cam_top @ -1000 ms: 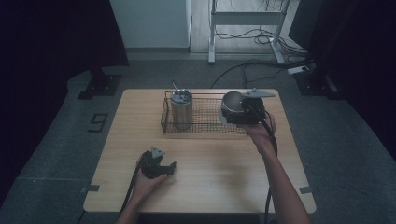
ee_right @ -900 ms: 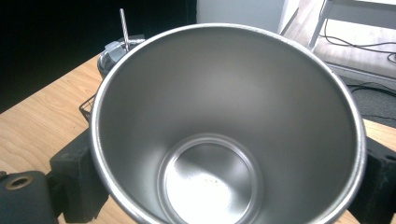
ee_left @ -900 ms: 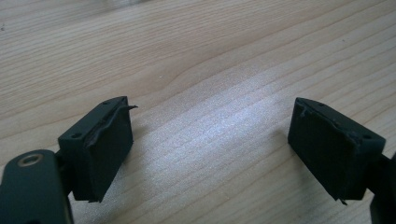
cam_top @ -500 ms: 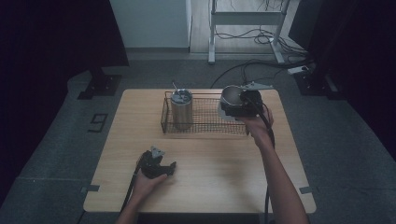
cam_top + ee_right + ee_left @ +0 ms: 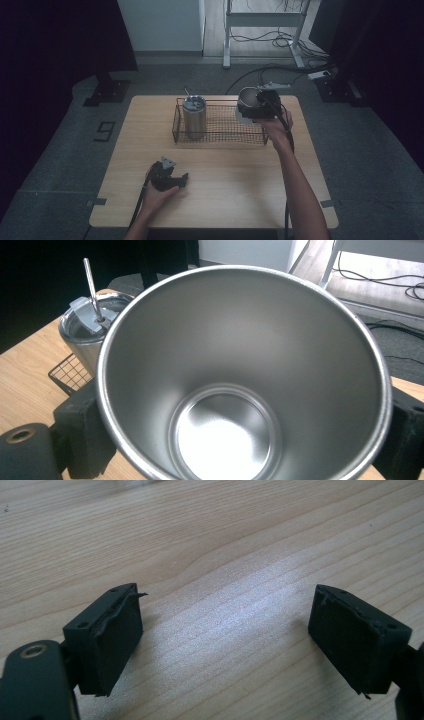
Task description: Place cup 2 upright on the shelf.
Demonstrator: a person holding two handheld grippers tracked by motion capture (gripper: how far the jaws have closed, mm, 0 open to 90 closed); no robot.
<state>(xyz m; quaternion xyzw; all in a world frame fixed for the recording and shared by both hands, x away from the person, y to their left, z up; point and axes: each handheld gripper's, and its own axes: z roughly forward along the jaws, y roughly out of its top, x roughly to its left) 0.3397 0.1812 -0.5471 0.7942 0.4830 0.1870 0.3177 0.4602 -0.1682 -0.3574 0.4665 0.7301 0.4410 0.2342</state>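
My right gripper [image 5: 256,108] is shut on an open steel cup [image 5: 247,101], held above the right end of a black wire basket [image 5: 220,136] at the back of the wooden table [image 5: 240,200]. In the right gripper view the cup [image 5: 240,390] shows its empty inside, with a black pad [image 5: 82,435] pressed against its left wall. A lidded steel tumbler [image 5: 194,117] with a straw stands upright in the basket's left end. My left gripper [image 5: 172,180] rests near the table's front left, its jaws apart over bare wood [image 5: 225,645].
Beside the cup, the lidded tumbler [image 5: 87,327] and a corner of the basket [image 5: 70,375] lie to the left in the right gripper view. Cables and a metal frame [image 5: 265,20] are on the floor behind the table. Dark curtains hang on both sides.
My right gripper has carried the cup a little farther back and to the left, over the basket's right end. The left gripper has stayed where it was.
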